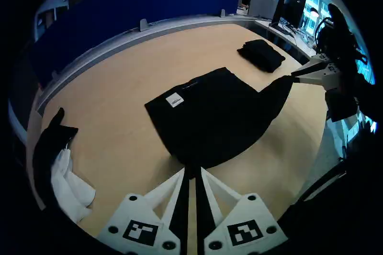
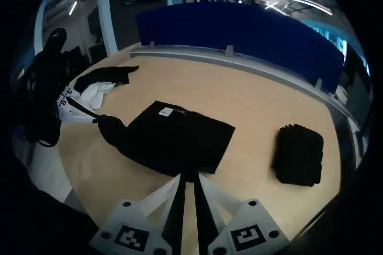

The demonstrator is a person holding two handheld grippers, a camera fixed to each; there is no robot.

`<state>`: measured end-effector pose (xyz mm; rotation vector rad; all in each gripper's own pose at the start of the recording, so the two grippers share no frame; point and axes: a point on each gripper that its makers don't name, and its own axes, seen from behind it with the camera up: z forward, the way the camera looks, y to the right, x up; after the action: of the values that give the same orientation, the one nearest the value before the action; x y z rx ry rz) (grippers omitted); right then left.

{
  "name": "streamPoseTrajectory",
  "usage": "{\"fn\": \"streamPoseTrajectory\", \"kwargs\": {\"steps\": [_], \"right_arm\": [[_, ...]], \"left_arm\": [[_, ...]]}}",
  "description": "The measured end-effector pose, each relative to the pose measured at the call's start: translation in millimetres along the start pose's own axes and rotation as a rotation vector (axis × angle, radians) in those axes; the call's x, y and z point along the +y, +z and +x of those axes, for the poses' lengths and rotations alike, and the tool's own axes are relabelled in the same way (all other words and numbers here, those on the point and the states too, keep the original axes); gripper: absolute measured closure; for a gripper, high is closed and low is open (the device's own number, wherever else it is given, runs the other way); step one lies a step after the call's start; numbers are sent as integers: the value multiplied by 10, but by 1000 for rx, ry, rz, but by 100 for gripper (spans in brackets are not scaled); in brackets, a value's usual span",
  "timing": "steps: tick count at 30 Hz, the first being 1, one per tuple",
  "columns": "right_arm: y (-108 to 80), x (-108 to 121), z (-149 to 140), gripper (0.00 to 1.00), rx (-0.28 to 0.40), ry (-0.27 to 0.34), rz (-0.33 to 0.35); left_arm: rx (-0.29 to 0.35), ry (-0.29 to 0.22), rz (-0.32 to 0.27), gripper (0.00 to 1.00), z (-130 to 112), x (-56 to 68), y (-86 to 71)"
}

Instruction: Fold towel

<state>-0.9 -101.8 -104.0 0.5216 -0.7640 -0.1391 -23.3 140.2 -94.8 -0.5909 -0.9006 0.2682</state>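
Note:
A black towel (image 1: 215, 111) with a white label (image 1: 174, 99) lies spread on the wooden table (image 1: 119, 111). My left gripper (image 1: 192, 171) is shut on its near edge, the fingers pinched together on the cloth. Across the table my right gripper (image 1: 293, 79) grips a lifted corner of the same towel. In the right gripper view the towel (image 2: 177, 142) runs from my right gripper (image 2: 188, 174), shut on its near edge, to my left gripper (image 2: 98, 118) at the left, which holds a raised corner. The label (image 2: 165, 110) faces up.
A folded black stack (image 1: 261, 54) (image 2: 298, 154) sits on the table beyond the towel. A heap of white and black cloths (image 1: 67, 183) (image 2: 95, 92) lies at the table's end. A blue partition (image 1: 134, 6) (image 2: 239, 30) backs the table, with monitors (image 1: 287, 8) nearby.

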Motion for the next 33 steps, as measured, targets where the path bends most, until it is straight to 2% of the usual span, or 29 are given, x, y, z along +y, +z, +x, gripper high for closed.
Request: {"fn": "streamPoseTrajectory", "kwargs": {"steps": [5,11,21,27,33], "right_arm": [[110,113,130,88,4,-3,-8],[315,289,310,88,10,-7,-22],[688,548,515,88,8,-2,-44],[839,618,487,88,-7,7,-50],[954,676,450,88,-22,18,-52]], "left_arm": [[4,-16,-2,92,164,-118,104],[-3,-5,6,92,374,-307,277],[-63,57,20,92,542,-559,604],[-94,64,20,92,519,-611,759],[-118,51,2,92,461,-605,895]]}}
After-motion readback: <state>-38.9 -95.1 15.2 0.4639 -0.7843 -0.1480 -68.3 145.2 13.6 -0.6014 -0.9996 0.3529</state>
